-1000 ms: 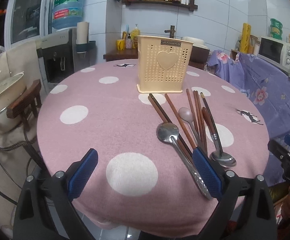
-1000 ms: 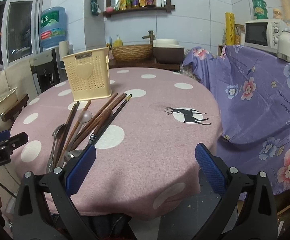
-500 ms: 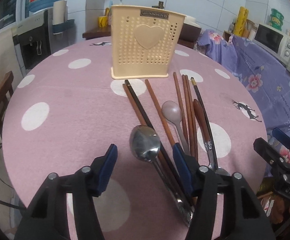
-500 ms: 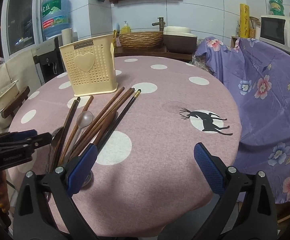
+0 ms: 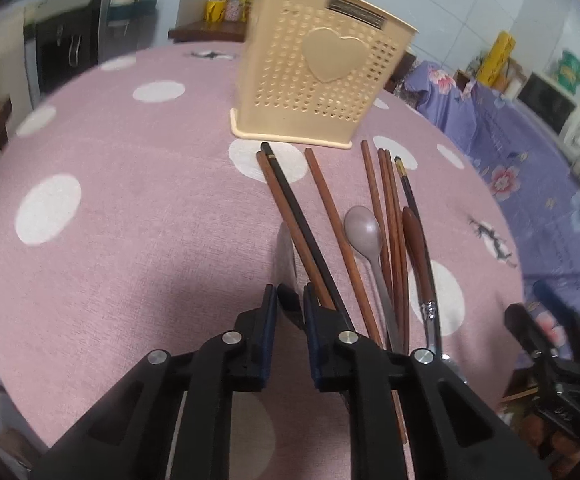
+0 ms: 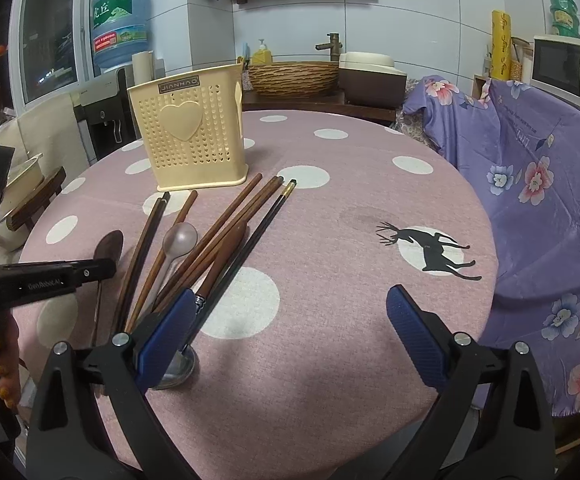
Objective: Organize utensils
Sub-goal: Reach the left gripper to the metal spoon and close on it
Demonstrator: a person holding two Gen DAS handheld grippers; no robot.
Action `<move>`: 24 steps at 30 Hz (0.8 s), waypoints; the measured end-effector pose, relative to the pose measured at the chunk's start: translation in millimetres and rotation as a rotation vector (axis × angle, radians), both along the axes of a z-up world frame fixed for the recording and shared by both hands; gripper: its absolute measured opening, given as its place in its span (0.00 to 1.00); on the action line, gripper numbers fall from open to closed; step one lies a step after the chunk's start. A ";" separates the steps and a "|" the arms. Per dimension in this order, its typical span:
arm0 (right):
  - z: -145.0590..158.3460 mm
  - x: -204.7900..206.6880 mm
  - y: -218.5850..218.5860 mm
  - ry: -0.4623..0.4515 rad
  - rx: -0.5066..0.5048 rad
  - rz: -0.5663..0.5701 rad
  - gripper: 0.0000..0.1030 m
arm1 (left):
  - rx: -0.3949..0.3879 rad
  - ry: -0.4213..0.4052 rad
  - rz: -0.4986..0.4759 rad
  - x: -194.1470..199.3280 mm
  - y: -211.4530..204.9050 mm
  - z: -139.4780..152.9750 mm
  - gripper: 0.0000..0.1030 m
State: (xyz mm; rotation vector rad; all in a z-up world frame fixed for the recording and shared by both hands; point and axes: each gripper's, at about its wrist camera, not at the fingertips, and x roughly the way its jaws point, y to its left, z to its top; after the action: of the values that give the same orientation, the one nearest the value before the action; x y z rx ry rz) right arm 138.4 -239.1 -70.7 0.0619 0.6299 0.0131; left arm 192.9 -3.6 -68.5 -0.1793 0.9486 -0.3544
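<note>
A cream perforated utensil holder [image 5: 318, 76] [image 6: 189, 132] stands on the pink dotted table [image 6: 350, 168]. In front of it lie several brown and black chopsticks [image 5: 330, 216] [image 6: 225, 232], a pale plastic spoon [image 5: 364, 232] and a wooden-handled spoon [image 5: 416, 240]. My left gripper [image 5: 290, 304] [image 6: 105, 270] is closing, its pads pressing on a metal spoon [image 5: 285, 248] [image 6: 109, 244] that stands edge-on between them. My right gripper [image 6: 290, 312] hovers over the near table edge, its wide jaws closing slightly, with only cloth between them. Its left finger [image 6: 169, 332] covers the wooden-handled spoon's bowl.
A purple floral cloth [image 6: 538, 184] drapes furniture close to the table's right side. A microwave [image 6: 570, 68] stands behind it. A water dispenser [image 6: 117, 32] and a wooden chair [image 6: 37, 200] are on the left. A woven basket [image 6: 294, 76] sits behind the table.
My left gripper went forward and down over the metal spoon, and its jaws came together on it. The spoon turned onto its edge. My right gripper moved in slightly toward the utensils.
</note>
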 end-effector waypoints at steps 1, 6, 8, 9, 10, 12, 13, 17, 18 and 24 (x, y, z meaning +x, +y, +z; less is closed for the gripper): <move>-0.1 3.3 0.0 0.006 0.004 0.004 0.89 | -0.040 0.023 0.002 3.6 7.7 -2.0 0.14; -0.9 22.2 -1.0 0.027 0.012 0.004 0.86 | -0.028 0.012 0.050 8.9 30.1 -2.0 0.14; -1.7 32.7 -2.7 0.053 0.038 0.011 0.82 | -0.022 0.009 0.062 10.3 35.5 -1.1 0.14; -2.2 40.3 -3.9 0.072 0.057 0.013 0.79 | -0.011 0.006 0.066 9.8 36.3 -0.9 0.14; -2.7 47.2 -5.0 0.085 0.072 0.012 0.75 | 0.002 -0.001 0.070 8.6 36.1 0.0 0.14; -4.5 60.2 -6.1 0.111 0.091 0.010 0.67 | 0.019 -0.012 0.073 6.2 35.8 1.8 0.14; -4.9 69.6 -6.2 0.127 0.093 0.003 0.62 | 0.026 -0.018 0.075 4.6 35.6 3.1 0.14; -9.1 102.8 -4.8 0.191 0.136 0.000 0.50 | 0.059 -0.063 0.102 -2.3 33.1 10.7 0.35; -10.2 111.3 -3.7 0.207 0.145 0.000 0.46 | 0.064 -0.078 0.114 -4.0 32.6 13.1 0.44; -14.9 158.8 3.3 0.272 0.140 -0.050 0.33 | 0.140 -0.136 0.149 -12.0 28.4 20.4 0.47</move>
State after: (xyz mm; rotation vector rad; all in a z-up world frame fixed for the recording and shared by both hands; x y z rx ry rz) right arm 297.2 -235.8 -85.5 0.2174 0.8989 -0.0003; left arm 180.9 24.9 -48.1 -0.0952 0.8167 -0.1602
